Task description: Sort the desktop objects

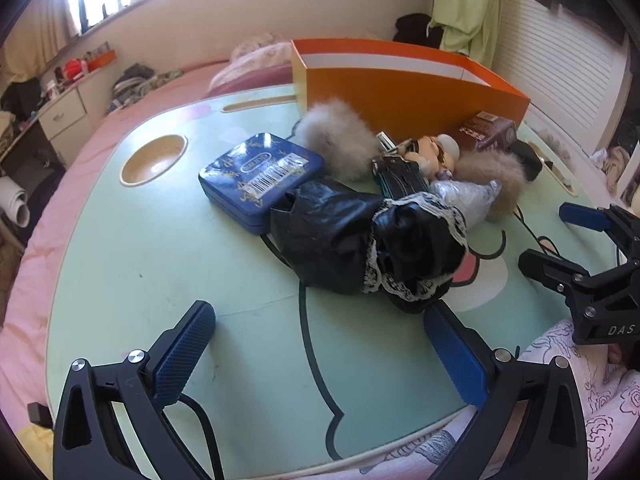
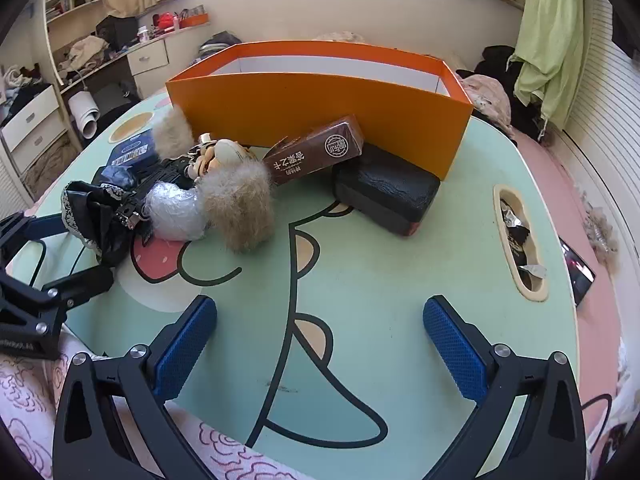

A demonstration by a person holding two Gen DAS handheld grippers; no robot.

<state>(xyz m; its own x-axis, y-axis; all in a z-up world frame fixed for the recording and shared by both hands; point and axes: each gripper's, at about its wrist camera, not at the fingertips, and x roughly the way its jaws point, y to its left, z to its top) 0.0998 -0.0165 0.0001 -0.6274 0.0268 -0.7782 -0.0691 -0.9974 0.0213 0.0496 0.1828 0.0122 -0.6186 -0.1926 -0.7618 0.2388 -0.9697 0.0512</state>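
Left gripper [image 1: 320,356] and right gripper [image 2: 320,348]: ribbed blue jaws spread wide, nothing held, over the mint cartoon-printed desk [image 2: 360,280]. Mid-desk are piled glossy black lace-trimmed fabric [image 1: 360,248], blue barcoded tin [image 1: 260,172], fur pompoms [image 2: 240,208], textured black case [image 2: 386,192], brown carton [image 2: 316,152] with Chinese lettering. Farthest, an open orange box [image 2: 320,112].

Words and labels you can read

The right tool [image 1: 560,236] shows the white letters "DAS". The brown box [image 2: 316,150] has a round seal and white Chinese writing. The blue tin [image 1: 262,176] has a white barcode sticker, too small to read.
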